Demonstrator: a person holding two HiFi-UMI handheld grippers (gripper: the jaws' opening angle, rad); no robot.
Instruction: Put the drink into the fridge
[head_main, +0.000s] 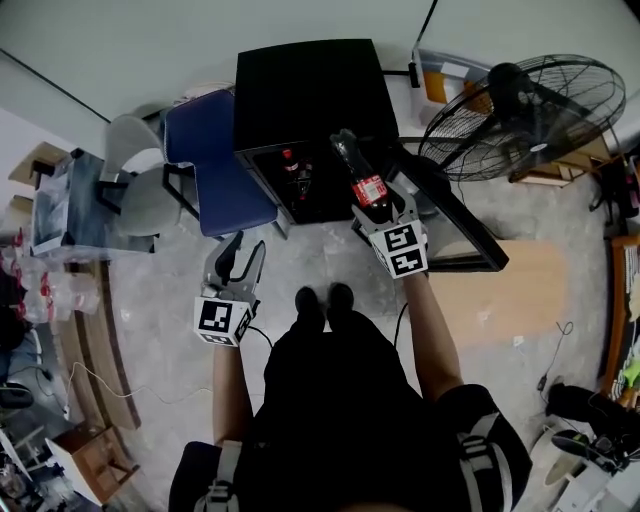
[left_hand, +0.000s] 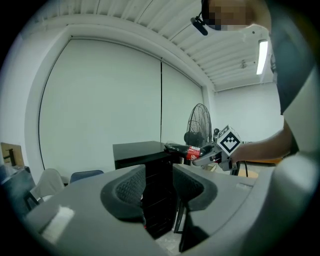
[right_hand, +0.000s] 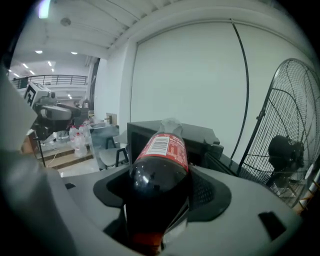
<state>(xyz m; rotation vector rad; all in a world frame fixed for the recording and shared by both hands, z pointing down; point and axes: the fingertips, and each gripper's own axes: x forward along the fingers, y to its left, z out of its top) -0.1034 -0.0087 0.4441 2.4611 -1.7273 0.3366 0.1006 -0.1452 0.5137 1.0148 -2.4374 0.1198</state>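
Drink bottle, glossy, probably plastic

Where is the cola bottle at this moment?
In the head view, right of centre, the cola bottle is held by the right gripper, before the open black fridge.

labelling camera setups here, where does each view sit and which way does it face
Head view: on the person's head, looking steeply down at the open fridge; shows torso, arms, left gripper, right gripper shut on the bottle.
Left gripper view: on the left gripper, facing the fridge between its open, empty jaws; right forearm shows.
Right gripper view: on the right gripper, facing fridge and fan along the bottle.
Shared: both gripper views show the fridge and the other gripper.
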